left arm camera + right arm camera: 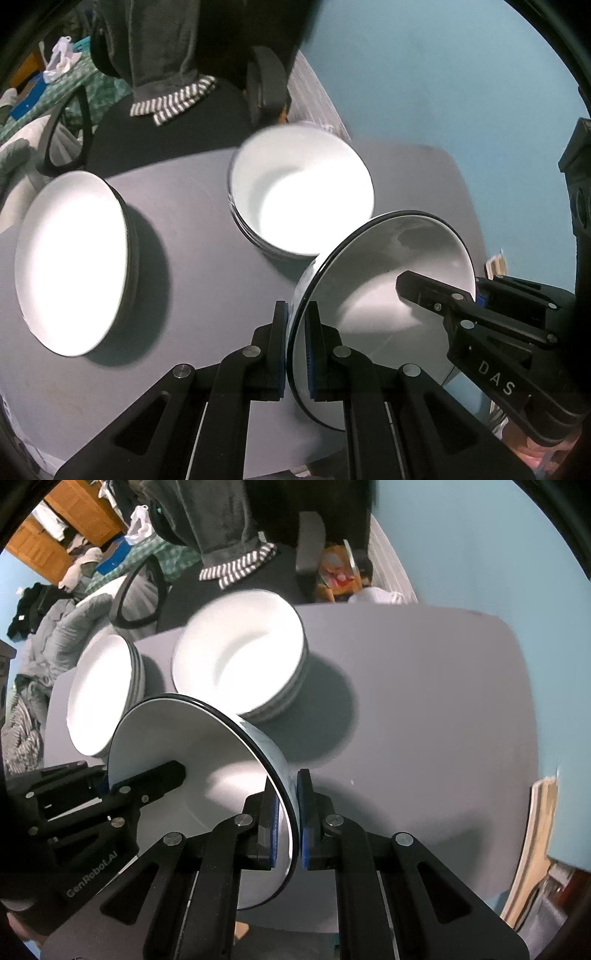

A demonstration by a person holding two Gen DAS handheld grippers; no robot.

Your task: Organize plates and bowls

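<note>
The grey table (pixel 424 701) carries two white stacks: a bowl stack (pixel 240 657) toward the middle and a plate stack (pixel 99 690) beside it, further to the left. A single black-rimmed white bowl (pixel 388 288) is held in front of the bowl stack, above the near part of the table, with its opening tipped sideways. Whether its lower edge touches the table cannot be told.

The bowl is pinched on opposite sides of its rim. The left gripper (pixel 297 347) is closed on the near rim, one pad inside the wall and one outside; the right gripper (pixel 288 819) is clamped on the far side in the same way.

The largest risk is judged to be a collision with the bowl stack: the held bowl's upper rim appears very close to, perhaps overlapping, the stack's near edge, so a forward push made without enough lift could shove or topple the stack. Next, the two grips could work against each other; if the hands are drawn apart or twisted unequally, the glazed rim could be levered out of one pair of pads. A slip would then leave the bowl hanging from one narrow pinch, likely to swing and strike the table. Lastly, an off-centre release could leave the bowl tilted in the stack.
</note>
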